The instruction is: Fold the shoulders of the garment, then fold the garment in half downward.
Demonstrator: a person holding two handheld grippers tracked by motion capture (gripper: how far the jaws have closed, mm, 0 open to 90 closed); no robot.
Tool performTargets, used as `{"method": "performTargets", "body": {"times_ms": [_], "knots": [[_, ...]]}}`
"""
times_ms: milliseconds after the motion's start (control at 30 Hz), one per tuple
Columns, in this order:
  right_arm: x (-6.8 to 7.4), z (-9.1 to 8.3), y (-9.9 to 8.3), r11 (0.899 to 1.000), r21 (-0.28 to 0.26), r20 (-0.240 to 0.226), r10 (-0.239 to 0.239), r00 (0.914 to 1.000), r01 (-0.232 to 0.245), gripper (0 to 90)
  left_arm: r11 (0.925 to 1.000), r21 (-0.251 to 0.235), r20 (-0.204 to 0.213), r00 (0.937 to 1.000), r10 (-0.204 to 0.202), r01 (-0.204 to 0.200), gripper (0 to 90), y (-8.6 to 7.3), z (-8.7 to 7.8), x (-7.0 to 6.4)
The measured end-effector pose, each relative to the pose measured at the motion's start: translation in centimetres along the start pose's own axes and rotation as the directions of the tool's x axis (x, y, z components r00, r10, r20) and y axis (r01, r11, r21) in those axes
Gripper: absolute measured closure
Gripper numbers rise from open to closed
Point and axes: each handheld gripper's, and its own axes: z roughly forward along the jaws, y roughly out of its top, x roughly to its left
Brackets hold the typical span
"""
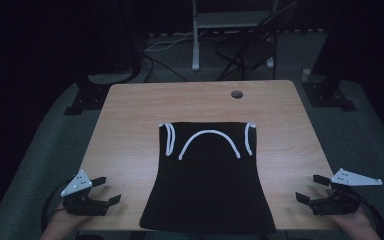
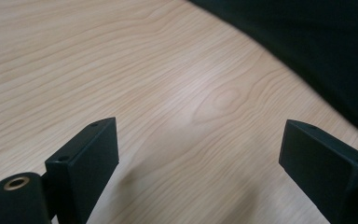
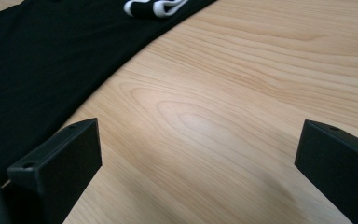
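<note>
Both grippers rest low at the near edge of the wooden table (image 1: 130, 107), one in each hand of the person. At the near left corner, the left gripper (image 1: 106, 191) has its two black jaws wide apart and holds nothing; in the left gripper view only bare wood lies between them, and the dark cloth passes at the far right of that view. At the near right corner, the right gripper (image 1: 311, 188) also has its jaws well apart and empty, and they point toward the middle of the table. Its own view shows wood grain between the jaws.

Between the two grippers lies the black garment (image 1: 207, 185), spread flat in the middle of the table, apart from both. Its near hem hangs a little over the near edge. White straps (image 1: 209, 136) lie on its far end, and some of them show in the right gripper view, far left. Farther away, near the far edge, the table has a small round hole (image 1: 237, 94).
</note>
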Motion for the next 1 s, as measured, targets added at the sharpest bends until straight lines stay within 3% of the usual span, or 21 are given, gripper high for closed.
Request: {"method": "performTargets", "body": {"times_ms": [200, 467, 567, 933, 1000], "knots": [[-1.4, -0.7, -0.2, 1.000, 0.002, 0.021, 0.019, 0.9996, -0.019, 0.4, 0.9984, -0.014, -0.028, 0.9981, -0.054, 0.054, 11.8, -0.8, -1.2, 1.3], [-2.2, -0.9, -0.2, 1.000, 0.016, 0.036, 0.023, 0.9991, -0.023, 0.4, 0.9974, -0.029, -0.068, 0.9954, -0.068, 0.066, 11.8, -1.6, -2.3, 2.1], [-2.3, -1.0, -0.2, 0.999, 0.006, 0.026, 0.031, 0.9992, -0.031, 0.4, 0.9962, -0.030, -0.066, 0.9943, -0.083, 0.081, 11.8, -1.7, -2.3, 2.2], [-2.1, -0.9, -0.2, 1.000, 0.006, 0.021, 0.022, 0.9995, -0.022, 0.4, 0.9968, -0.025, -0.054, 0.9955, -0.078, 0.076, 11.8, -1.5, -2.2, 2.1], [-2.1, -0.8, -0.1, 1.000, 0.014, 0.018, 0.019, 0.9997, -0.020, 0.4, 0.9961, -0.030, -0.037, 0.9958, -0.084, 0.083, 11.8, -1.4, -2.1, 2.1]]}}
